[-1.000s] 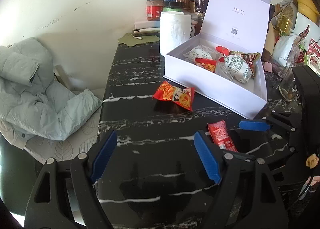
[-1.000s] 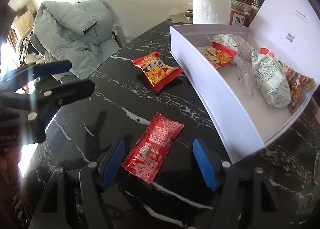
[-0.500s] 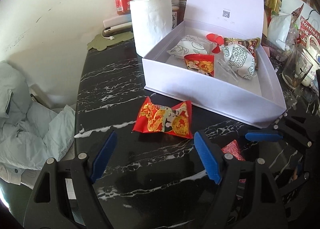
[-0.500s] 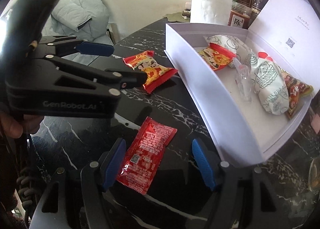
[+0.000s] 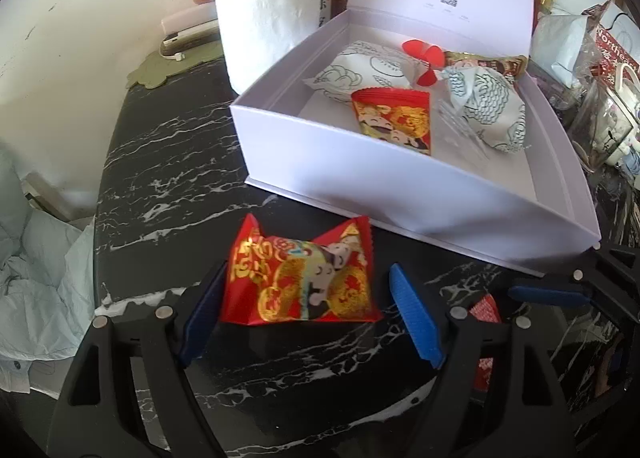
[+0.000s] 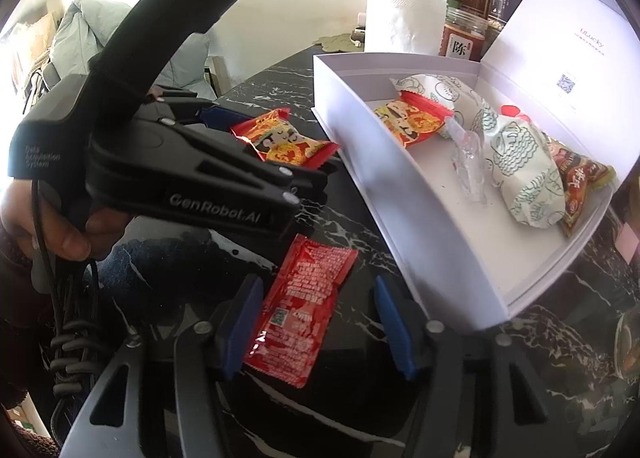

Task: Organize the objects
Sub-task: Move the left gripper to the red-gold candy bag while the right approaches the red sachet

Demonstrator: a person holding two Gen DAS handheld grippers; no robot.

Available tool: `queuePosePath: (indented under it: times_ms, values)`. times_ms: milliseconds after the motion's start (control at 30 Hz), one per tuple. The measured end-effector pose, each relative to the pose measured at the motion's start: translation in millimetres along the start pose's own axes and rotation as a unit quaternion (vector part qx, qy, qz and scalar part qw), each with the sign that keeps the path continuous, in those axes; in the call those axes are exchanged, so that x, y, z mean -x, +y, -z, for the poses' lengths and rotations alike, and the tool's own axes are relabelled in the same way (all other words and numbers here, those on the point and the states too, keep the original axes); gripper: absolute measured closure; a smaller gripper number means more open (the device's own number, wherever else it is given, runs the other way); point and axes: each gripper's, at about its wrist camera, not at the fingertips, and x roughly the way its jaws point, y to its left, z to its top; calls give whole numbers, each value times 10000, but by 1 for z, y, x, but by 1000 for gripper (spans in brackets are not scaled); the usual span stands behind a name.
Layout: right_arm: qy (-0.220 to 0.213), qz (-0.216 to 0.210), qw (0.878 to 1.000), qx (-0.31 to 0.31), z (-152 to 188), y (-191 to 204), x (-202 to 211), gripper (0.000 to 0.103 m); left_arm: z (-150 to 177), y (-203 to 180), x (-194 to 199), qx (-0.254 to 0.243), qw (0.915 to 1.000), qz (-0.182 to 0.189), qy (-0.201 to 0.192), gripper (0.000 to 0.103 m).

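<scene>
Two red-gold snack packs (image 5: 300, 278), one sachet (image 6: 300, 310)

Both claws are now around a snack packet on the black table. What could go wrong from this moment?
1. The right claw is closing on the flat red sachet, which lies askew between the fingers. It may slide out or crumple.
2. The left claw stands open around the puffy red snack packet; squeezing the air-filled wrapper could make it pop sideways.
3. The two claws work close together beside the white box, so they may bump each other or its wall.
</scene>
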Motion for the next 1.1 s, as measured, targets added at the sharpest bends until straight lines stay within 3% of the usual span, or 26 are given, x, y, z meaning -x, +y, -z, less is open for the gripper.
queuePosePath:
  times_ms: [100,200,467,1100]
  values:
    - [-47,5,10000,2,3,-2,3,61,3,-4,3,-50,9999,46,-94,37]
    - [-55,9,10000,-5,9,-2,9,66,4,-8,5,-65,9999,135,-82,40]
    - [19,74,10000,-25,37,-7,32,67,19,-39,17,-259,9993,274,-5,40]
    - [46,118,9995,-276,130,-27,106,67,90,-123,69,-81,9990,434,51,40]
